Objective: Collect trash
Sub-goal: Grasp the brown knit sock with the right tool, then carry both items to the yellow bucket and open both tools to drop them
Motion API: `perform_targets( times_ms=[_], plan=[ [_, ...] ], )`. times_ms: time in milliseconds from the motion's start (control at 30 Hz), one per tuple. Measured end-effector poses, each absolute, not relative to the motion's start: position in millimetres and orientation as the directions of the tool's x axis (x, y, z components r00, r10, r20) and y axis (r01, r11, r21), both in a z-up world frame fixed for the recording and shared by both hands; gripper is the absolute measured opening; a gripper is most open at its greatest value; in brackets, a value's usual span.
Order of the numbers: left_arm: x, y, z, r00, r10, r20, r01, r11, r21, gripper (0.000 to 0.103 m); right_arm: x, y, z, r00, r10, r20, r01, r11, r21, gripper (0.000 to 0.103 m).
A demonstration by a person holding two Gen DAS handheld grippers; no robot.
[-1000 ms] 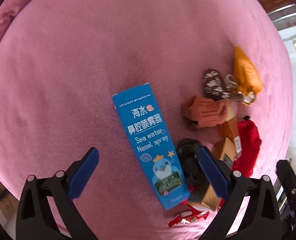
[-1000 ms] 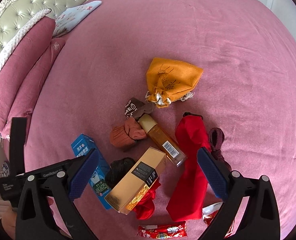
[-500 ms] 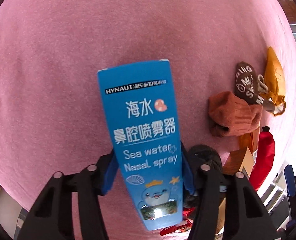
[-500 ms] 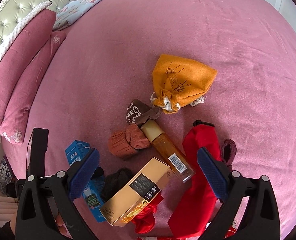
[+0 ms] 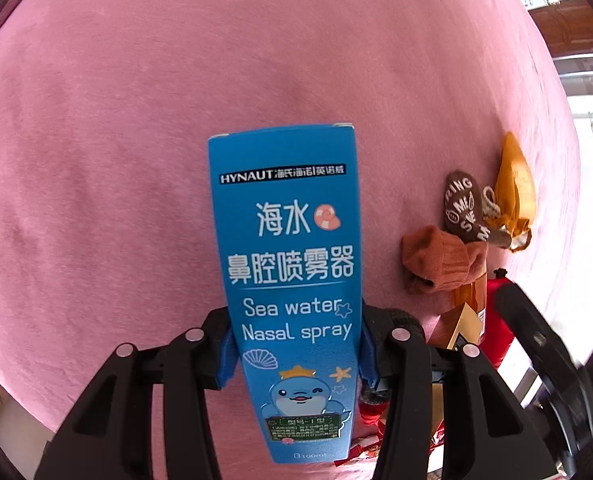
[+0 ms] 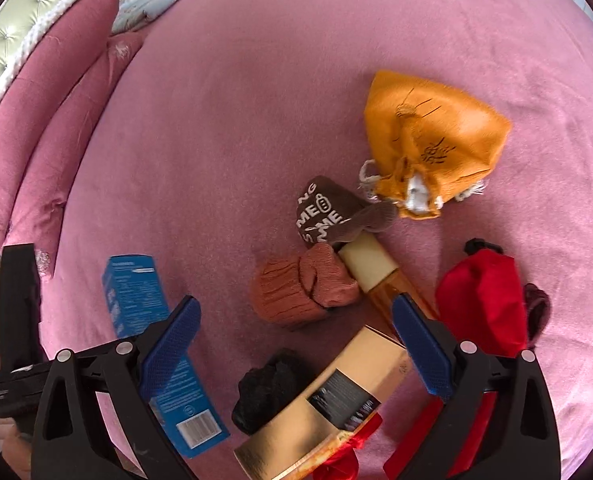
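Note:
A blue nasal-spray box [image 5: 292, 280] stands up between the blue pads of my left gripper [image 5: 296, 344]. The jaws are closing and the pads press on the box's sides. The right wrist view shows the same box [image 6: 136, 300] at the lower left, partly behind a finger. My right gripper [image 6: 292, 308] is open and holds nothing; it hovers over a pile on the pink bed [image 6: 236, 100]. Under it lie a gold box [image 6: 336, 408], an amber bottle [image 6: 376, 276], a rust sock [image 6: 292, 292] and a black cloth [image 6: 268, 392].
An orange drawstring bag [image 6: 436, 136], a brown lettered sock [image 6: 324, 212] and a red fabric pouch [image 6: 484, 300] lie around the pile. A red wrapper [image 6: 336, 460] shows at the bottom edge. Pink pillows [image 6: 56, 120] and a tufted headboard [image 6: 28, 20] stand at the left.
My left gripper went from wide open over the lying blue box to shut on it, and the box now stands up between the pads. My right gripper sank closer to the pile.

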State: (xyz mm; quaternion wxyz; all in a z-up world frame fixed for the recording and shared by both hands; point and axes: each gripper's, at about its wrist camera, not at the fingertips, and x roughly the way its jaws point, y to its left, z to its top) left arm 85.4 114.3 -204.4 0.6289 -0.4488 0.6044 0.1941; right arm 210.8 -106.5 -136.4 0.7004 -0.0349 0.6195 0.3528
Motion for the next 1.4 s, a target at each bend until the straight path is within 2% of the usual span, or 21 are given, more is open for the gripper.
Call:
perform_targets(
  times_ms=[67,133,233,300,400,500,867,1033,1400],
  plan=[
    [80,117,-206,0.199,-0.303,-0.932,-0.788,0.515,-0.336,0.047,211,-97,-145,-0.015,0.413,-0.911,-0.548,0.758,0.353,0.086],
    [70,122,-204,0.208,-0.311,-0.927,-0.787,0.510,-0.348,0.047,211,-87,-156,-0.022,0.368,-0.930,-0.557,0.767,0.317,0.075],
    [50,123,-209,0.210,-0.313,-0.926,-0.786,0.509,-0.351,0.047,208,-76,-164,-0.006,0.329,-0.944,-0.580,0.768,0.271,0.072],
    [44,125,-209,0.220,-0.324,-0.920,-0.786,0.500,-0.364,0.047,204,-68,-167,0.016,0.295,-0.955,-0.607,0.762,0.226,0.045],
    [40,128,-210,0.228,-0.335,-0.914,-0.783,0.496,-0.377,0.047,202,-66,-173,0.009,0.281,-0.960,-0.597,0.772,0.220,0.034],
    [35,130,-204,0.236,-0.331,-0.914,-0.777,0.500,-0.382,0.047,207,-76,-166,0.005,0.324,-0.946,-0.565,0.782,0.265,0.029],
    [44,115,-147,0.288,-0.355,-0.890,-0.679,0.580,-0.451,0.047,199,-146,-99,-0.025,0.521,-0.853,-0.434,0.763,0.479,0.029],
    [48,85,-113,0.283,-0.377,-0.882,-0.573,0.670,-0.471,0.047,167,-197,-68,0.036,0.531,-0.846,-0.370,0.794,0.483,0.029],
    [66,-27,-73,0.194,-0.444,-0.875,-0.316,0.816,-0.485,0.047,100,-326,-55,0.183,0.514,-0.838,-0.073,0.857,0.510,0.029]
  ],
)
